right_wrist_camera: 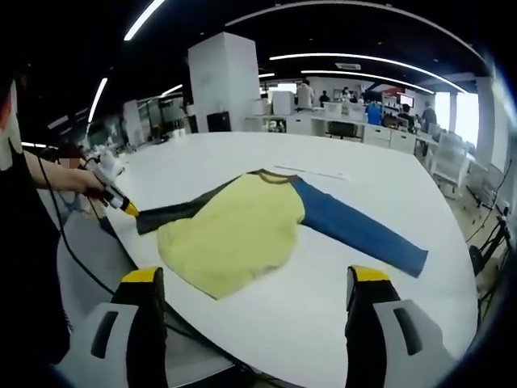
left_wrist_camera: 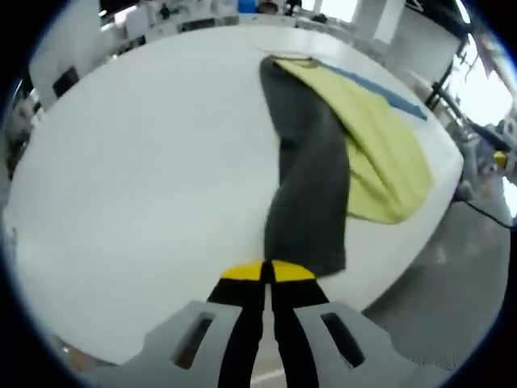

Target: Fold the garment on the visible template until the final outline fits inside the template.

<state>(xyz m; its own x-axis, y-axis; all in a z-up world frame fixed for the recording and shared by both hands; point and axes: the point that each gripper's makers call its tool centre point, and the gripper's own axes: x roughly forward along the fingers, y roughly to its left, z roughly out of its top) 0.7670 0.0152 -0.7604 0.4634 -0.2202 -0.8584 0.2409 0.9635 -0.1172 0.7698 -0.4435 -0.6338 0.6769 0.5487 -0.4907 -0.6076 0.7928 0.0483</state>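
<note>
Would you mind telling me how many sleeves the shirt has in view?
2: the grey sleeve lies stretched toward the left gripper, which pinches its cuff; the blue sleeve lies flat on the table.

Open office (right_wrist_camera: 339,105), strip ceiling lights (right_wrist_camera: 145,18)

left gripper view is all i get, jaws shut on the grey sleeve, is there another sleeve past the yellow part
Observer: Yes. The right gripper view shows a blue sleeve stretched flat on the white table, on the far side of the yellow body from the grey sleeve.
Operator: what's the right gripper doing
Observer: The right gripper is open, jaws wide apart, holding nothing, above the table's near edge.
Operator: is my end lifted
Observer: I can't tell; the left gripper grips the grey cuff at the table's edge.
</note>
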